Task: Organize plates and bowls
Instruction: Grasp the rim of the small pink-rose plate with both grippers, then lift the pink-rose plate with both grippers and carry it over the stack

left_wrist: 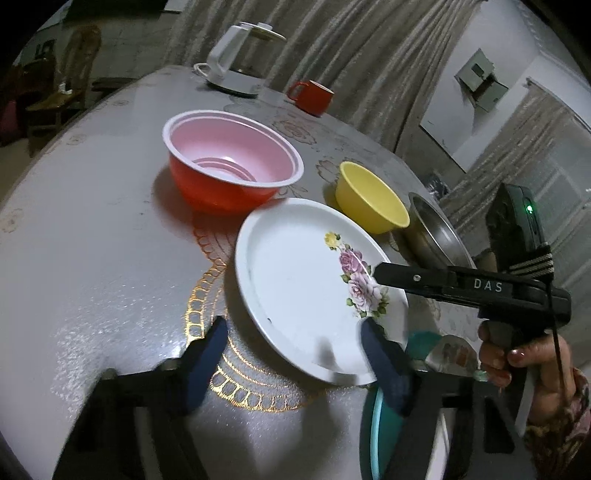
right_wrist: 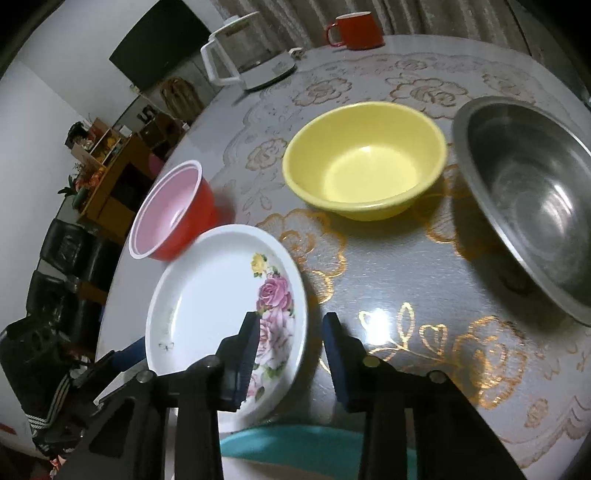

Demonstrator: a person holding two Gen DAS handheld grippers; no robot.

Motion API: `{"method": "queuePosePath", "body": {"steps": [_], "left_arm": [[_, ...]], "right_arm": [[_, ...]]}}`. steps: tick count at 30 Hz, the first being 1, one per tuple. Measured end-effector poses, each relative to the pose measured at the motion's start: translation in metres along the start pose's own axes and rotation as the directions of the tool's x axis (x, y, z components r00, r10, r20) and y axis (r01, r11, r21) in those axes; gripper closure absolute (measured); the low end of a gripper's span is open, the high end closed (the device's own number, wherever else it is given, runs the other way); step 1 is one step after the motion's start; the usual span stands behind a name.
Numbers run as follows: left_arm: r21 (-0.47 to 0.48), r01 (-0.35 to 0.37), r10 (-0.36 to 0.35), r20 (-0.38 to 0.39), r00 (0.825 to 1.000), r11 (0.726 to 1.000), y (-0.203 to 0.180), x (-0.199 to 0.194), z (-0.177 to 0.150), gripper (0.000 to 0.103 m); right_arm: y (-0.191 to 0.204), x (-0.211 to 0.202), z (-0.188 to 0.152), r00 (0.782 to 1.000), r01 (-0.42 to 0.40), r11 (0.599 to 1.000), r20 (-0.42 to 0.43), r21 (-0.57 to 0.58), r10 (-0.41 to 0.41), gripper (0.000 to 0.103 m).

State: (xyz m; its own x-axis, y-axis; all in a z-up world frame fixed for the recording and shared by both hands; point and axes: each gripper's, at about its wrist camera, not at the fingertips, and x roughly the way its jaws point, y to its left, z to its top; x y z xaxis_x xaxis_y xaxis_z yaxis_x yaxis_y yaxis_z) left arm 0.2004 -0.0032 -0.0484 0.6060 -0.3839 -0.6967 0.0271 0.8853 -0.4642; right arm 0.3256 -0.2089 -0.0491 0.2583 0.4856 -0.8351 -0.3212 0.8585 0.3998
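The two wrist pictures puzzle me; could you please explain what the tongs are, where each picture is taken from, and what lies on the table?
No robot: a person holds two pairs of tongs, each carrying a forward-looking fisheye camera. One picture looks past the left tongs, the other past the right tongs. On the patterned table stand a white floral plate, a red bowl with pink inside, a yellow bowl, a steel bowl, a red mug and a white kettle. The right tongs straddle the plate's rim without visibly pinching; nothing seems held.
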Motion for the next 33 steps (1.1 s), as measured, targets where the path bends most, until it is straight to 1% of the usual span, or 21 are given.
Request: {"method": "queuePosePath", "body": {"steps": [1, 2, 5, 9, 12, 14, 17, 23, 28, 31, 33], "left_arm": [[0.009, -0.002, 0.002, -0.002, 1.0, 1.0, 0.0, 0.002, 0.0, 0.05], [0.028, -0.01, 0.01, 0.006, 1.0, 1.0, -0.002, 0.002, 0.001, 0.052], [0.061, -0.011, 0.01, 0.019, 1.0, 0.998, -0.003, 0.005, 0.0, 0.052], [0.065, -0.008, 0.006, 0.04, 0.999, 0.998, -0.001, 0.005, 0.0, 0.052], [0.095, -0.042, 0.037, 0.054, 0.998, 0.995, -0.004, 0.006, 0.0, 0.053], [0.1, -0.055, 0.05, 0.056, 0.997, 0.993, -0.005, 0.007, 0.002, 0.053], [0.095, -0.072, 0.066, 0.063, 0.996, 0.993, -0.004, 0.007, 0.003, 0.053], [0.099, -0.088, 0.081, 0.068, 0.994, 0.991, -0.003, 0.007, 0.001, 0.053], [0.135, -0.115, 0.103, 0.088, 0.991, 0.984, -0.009, 0.001, -0.004, 0.053], [0.153, -0.123, 0.108, 0.103, 0.989, 0.98, -0.011, -0.004, -0.006, 0.053], [0.167, -0.127, 0.11, 0.109, 0.988, 0.978, -0.012, -0.005, -0.008, 0.053]], "right_arm": [[0.001, 0.003, 0.001, 1.0, -0.01, 1.0, -0.004, -0.001, 0.01, 0.068], [0.001, 0.004, 0.001, 1.0, -0.02, 1.0, -0.006, 0.0, 0.02, 0.068], [0.005, 0.012, 0.0, 0.999, -0.044, 0.999, -0.014, 0.002, 0.044, 0.068], [0.006, 0.013, 0.0, 0.999, -0.044, 0.999, -0.011, 0.0, 0.044, 0.069], [0.011, 0.013, -0.001, 1.0, -0.005, 0.999, -0.003, -0.037, 0.005, 0.078], [0.018, 0.012, -0.004, 0.999, 0.039, 0.996, 0.005, -0.076, -0.039, 0.079], [0.028, 0.012, -0.008, 0.997, 0.081, 0.99, 0.006, -0.119, -0.081, 0.079], [0.036, 0.009, -0.019, 0.997, 0.078, 0.988, 0.0, -0.137, -0.079, 0.079], [0.048, 0.004, -0.028, 0.993, 0.116, 0.977, 0.028, -0.176, -0.113, 0.079], [0.047, -0.002, -0.033, 0.995, 0.095, 0.985, 0.043, -0.146, -0.089, 0.079], [0.046, -0.003, -0.033, 0.995, 0.093, 0.985, 0.048, -0.147, -0.087, 0.079]]}}
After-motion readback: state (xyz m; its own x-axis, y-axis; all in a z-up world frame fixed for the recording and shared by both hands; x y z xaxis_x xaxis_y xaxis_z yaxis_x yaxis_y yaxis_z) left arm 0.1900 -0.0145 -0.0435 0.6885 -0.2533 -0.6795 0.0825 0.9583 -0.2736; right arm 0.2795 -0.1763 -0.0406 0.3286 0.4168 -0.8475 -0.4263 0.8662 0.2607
